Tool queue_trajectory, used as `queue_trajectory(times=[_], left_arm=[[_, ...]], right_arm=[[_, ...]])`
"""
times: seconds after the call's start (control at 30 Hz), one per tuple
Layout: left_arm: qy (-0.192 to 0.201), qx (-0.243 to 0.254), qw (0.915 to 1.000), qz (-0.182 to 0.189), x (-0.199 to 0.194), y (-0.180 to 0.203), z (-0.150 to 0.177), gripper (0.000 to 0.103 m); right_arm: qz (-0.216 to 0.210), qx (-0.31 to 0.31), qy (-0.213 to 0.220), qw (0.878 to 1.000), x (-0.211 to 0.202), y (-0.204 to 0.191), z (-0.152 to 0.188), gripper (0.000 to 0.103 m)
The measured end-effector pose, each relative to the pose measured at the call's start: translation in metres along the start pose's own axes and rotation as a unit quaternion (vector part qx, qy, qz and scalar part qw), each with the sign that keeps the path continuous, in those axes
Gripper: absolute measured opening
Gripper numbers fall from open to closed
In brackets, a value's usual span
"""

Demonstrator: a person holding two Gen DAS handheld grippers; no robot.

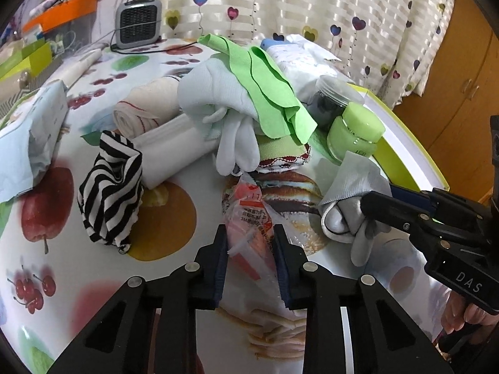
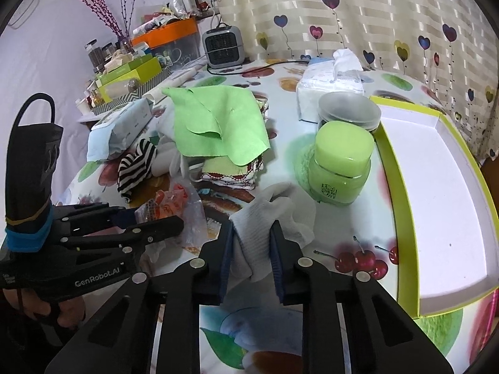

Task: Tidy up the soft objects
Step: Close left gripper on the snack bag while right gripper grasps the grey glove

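both wrist views look forward, low over the table [image 1: 174, 218], sharing the green cloth [image 1: 265, 87] pile.

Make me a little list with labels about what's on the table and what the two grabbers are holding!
left gripper: closed on a crinkly plastic packet
right gripper: closed on a white glove
soft pile: green cloth on top of folded cloths
striped cloth: black and white, left of the pile
green jar: upright, beside the box
box: white inside, green rim, nothing in it
table: fruit-print cover
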State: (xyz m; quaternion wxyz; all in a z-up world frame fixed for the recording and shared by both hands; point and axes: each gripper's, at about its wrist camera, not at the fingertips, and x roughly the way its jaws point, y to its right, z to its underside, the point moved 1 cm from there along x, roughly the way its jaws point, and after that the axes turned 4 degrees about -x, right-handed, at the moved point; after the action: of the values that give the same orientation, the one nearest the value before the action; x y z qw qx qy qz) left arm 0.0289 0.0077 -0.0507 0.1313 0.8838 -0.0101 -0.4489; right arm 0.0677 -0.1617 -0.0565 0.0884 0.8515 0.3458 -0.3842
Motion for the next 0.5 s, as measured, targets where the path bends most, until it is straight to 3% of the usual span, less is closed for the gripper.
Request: queue_trajectory(times=[0.5], left_arm=[[0.052, 0.020, 0.9977, 0.040, -0.038, 0.025, -0.010, 0.025]], right_arm=[[0.003, 0.010, 0.061, 0.998, -0.049, 0.008, 0.001, 0.022]])
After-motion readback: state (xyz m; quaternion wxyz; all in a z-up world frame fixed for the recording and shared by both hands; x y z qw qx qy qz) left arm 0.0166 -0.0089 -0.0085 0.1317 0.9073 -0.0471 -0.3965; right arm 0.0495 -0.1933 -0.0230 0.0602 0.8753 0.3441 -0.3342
